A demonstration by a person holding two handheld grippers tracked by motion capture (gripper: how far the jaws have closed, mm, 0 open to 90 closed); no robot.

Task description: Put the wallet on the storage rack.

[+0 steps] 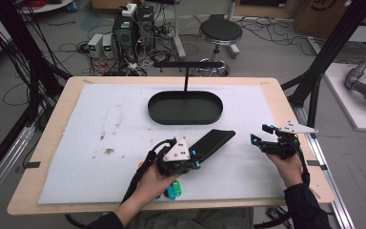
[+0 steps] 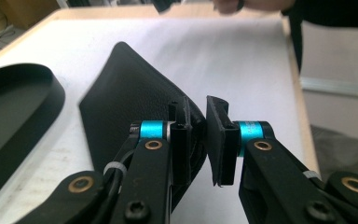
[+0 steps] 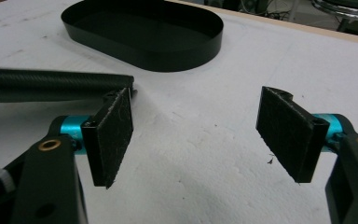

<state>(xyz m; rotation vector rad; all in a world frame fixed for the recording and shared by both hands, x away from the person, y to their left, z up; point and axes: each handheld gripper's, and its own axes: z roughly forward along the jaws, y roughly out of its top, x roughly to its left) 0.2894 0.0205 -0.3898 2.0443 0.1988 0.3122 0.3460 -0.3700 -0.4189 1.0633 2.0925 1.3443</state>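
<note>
Left tongs (image 2: 196,135) are clamped on the near end of the black case (image 2: 130,107), which is tilted up off the desk (image 1: 76,143). Right tongs (image 3: 196,135) stand wide open, empty, beside it. Grasp done; carrying to the tray (image 1: 186,117) apparently remains.

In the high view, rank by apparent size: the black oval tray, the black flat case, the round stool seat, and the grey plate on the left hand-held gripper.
1. black oval tray
2. black flat case
3. round stool seat, though it stands farther from the camera
4. grey plate on the left hand-held gripper
</note>
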